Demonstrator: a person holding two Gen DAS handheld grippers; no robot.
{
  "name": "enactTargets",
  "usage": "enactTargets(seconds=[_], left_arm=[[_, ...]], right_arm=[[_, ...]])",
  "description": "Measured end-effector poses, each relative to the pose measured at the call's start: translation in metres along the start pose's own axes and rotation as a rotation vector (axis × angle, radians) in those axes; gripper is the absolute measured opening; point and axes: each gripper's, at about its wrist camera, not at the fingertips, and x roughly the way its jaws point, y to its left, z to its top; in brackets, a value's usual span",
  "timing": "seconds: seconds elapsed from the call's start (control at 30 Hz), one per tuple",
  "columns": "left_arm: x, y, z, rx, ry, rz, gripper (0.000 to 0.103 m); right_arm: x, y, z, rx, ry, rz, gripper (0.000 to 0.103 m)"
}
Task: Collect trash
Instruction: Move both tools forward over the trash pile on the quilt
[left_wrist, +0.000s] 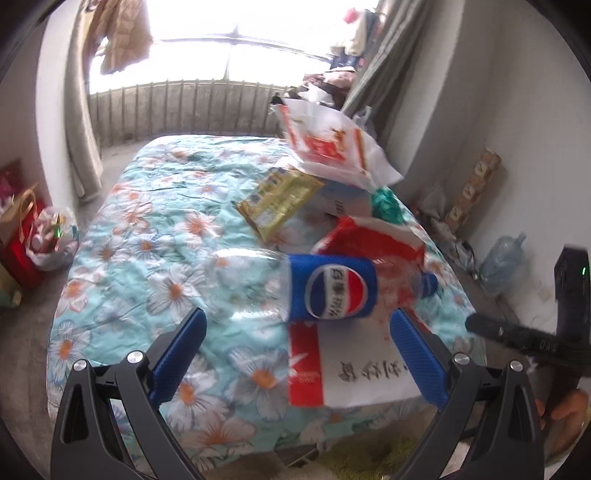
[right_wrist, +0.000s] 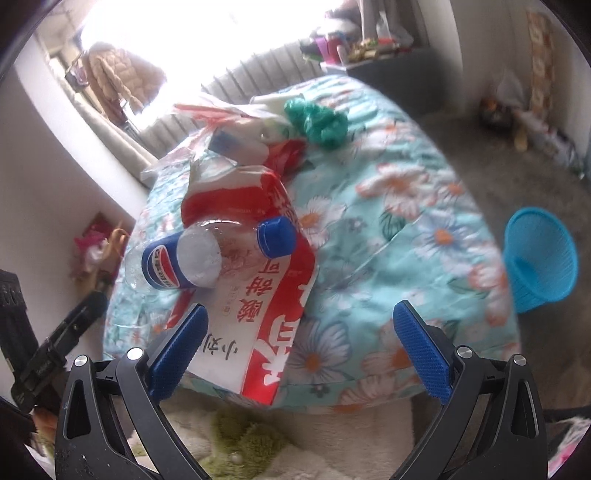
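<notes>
We hold our left gripper (left_wrist: 297, 332) with its blue-padded jaws spread wide and nothing between them, hovering just short of the clear, crushed plastic cola bottle with a blue label and blue cap (left_wrist: 317, 286). That bottle lies on its side, cap pointing to our right, on top of a red-and-white plastic wrapper printed with Chinese characters (left_wrist: 354, 373) at the near edge of the bed with the turquoise floral quilt (left_wrist: 147, 236). Our right gripper (right_wrist: 301, 325) is likewise spread apart and empty, poised over the near end of the same wrapper. Farther back on the quilt we see more rubbish: a flat yellow snack packet (left_wrist: 279, 201), a white plastic bag with red print (left_wrist: 332, 147) resting over a pale box, and a crumpled green plastic bag (right_wrist: 317, 120). In the right wrist view a blue mesh plastic waste basket (right_wrist: 539, 266) stands on the grey carpet (right_wrist: 517, 147) just beside the bed. A large clear water jug (left_wrist: 504, 260) sits by the wall.
</notes>
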Motion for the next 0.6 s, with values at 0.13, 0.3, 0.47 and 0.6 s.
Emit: enactTargets(seconds=[0.13, 0.3, 0.47, 0.6], left_arm=[[0.007, 0.008, 0.013, -0.025, -0.021, -0.089, 0.097], [0.021, 0.001, 0.035, 0.046, -0.04, -0.201, 0.097], [0.042, -0.015, 0.052, 0.174, 0.016, -0.224, 0.097], [0.056, -0.025, 0.054, 0.233, 0.059, -0.246, 0.095]], right_arm=[[0.015, -0.013, 0.002, 0.065, 0.053, 0.054, 0.088], [0.027, -0.023, 0.002, 0.132, 0.121, 0.133, 0.078], [0.035, -0.03, 0.0, 0.154, 0.162, 0.175, 0.068], [0.042, -0.038, 0.002, 0.184, 0.191, 0.214, 0.061]])
